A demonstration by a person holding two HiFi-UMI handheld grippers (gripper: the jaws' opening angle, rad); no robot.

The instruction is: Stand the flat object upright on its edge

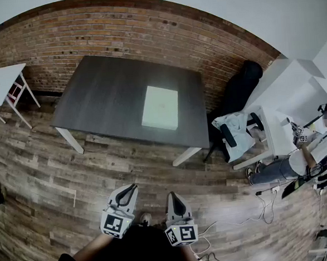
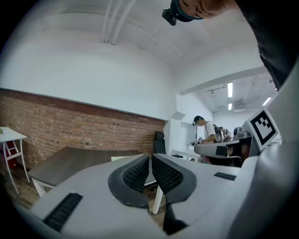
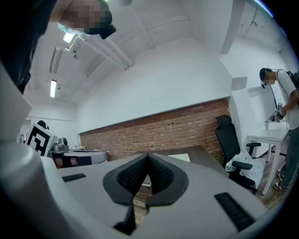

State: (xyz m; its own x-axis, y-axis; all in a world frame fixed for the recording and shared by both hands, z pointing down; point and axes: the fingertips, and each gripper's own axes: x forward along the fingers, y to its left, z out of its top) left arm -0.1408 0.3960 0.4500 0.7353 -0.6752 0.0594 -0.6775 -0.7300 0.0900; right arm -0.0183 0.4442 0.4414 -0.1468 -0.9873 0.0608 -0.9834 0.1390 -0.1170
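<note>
Head view: your left gripper [image 1: 131, 187] and right gripper [image 1: 172, 195] sit low in frame, side by side over the wood floor [image 1: 54, 162], well apart from the dark table [image 1: 105, 92]. The flat white object [image 1: 161, 107] lies flat on the tabletop, in its right half. Small white table [image 1: 2, 82] at far left; black chair [image 1: 243, 85] and a person [image 1: 312, 147] at right.

Left gripper view: your jaws are clenched tip to tip, with nothing between them. The table lies beyond.

Right gripper view: your jaws are likewise pressed together and empty. The object rests on the table beyond.
</note>
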